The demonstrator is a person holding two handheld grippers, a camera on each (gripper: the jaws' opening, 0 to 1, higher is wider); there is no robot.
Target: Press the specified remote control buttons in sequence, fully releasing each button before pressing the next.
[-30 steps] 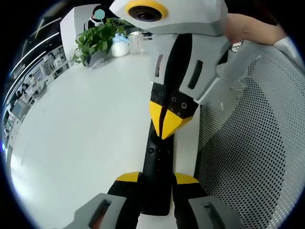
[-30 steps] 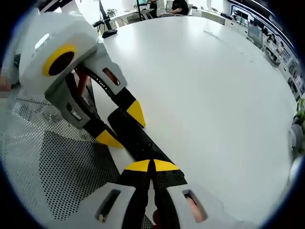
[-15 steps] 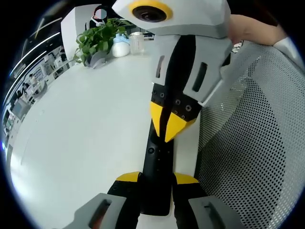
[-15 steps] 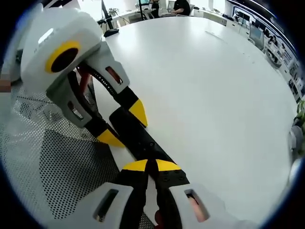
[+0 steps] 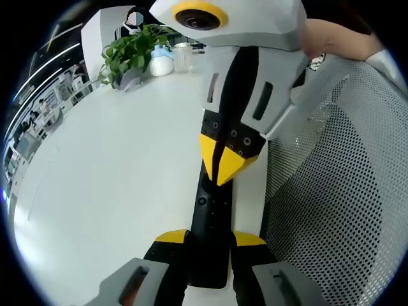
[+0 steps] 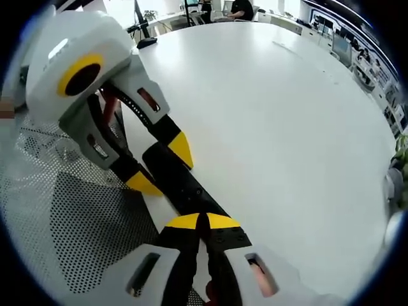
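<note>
Left gripper view: no brand or writing can be read on the black remote (image 5: 210, 223); its small buttons are too blurred to tell apart. The remote lies along the edge of the white desk (image 5: 115, 166), just beside a grey mesh chair (image 5: 338, 191). The left gripper (image 5: 209, 241) has its yellow-tipped fingers (image 5: 171, 237) closed on the near end of the remote, one on each side. That near end is cut off at the bottom of the view. The right gripper (image 5: 220, 167) comes down from the top, its fingers pressed together into one yellow point touching the remote's upper face and hiding the part under it. A potted plant (image 5: 131, 54) and a clear cup (image 5: 182, 57) stand at the far edge of the desk.

Right gripper view: the right gripper (image 6: 201, 222) shows its fingers together with no gap, their tips on the remote (image 6: 175, 182). The left gripper (image 6: 159, 167) clamps the remote's far end, which is hidden behind it. The mesh chair (image 6: 70, 223) lies to the left.
</note>
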